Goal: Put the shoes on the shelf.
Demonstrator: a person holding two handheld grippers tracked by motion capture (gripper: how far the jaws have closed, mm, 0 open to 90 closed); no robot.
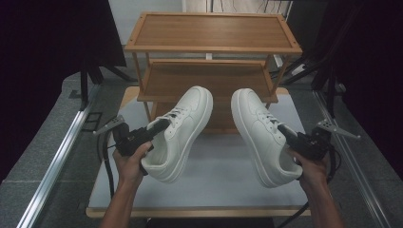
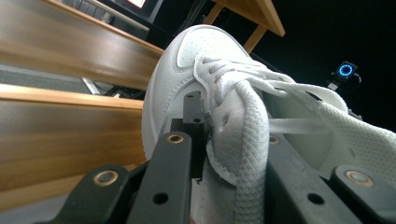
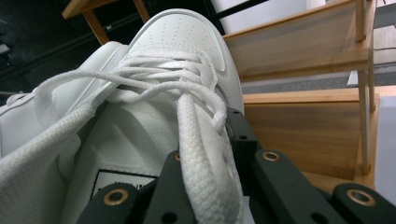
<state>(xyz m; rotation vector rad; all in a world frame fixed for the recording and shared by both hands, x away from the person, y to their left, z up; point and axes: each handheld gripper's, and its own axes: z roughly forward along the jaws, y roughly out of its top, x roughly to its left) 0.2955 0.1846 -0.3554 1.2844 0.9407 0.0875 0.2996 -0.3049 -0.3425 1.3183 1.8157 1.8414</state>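
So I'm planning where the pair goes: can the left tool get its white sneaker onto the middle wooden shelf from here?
Probably yes. The left tool grips the white sneaker above the table, toe toward the middle wooden shelf, with nothing in between.

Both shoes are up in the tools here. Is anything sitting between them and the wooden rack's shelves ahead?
Nothing visible does. The left shoe and right shoe hang over the table with toes toward the wooden rack, and its top and middle shelves look bare.

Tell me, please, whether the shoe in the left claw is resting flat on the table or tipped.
Tipped. The left shoe hangs from the left claw, rolled onto its side so the sole edge faces the table, its toe pointing toward the wooden rack.
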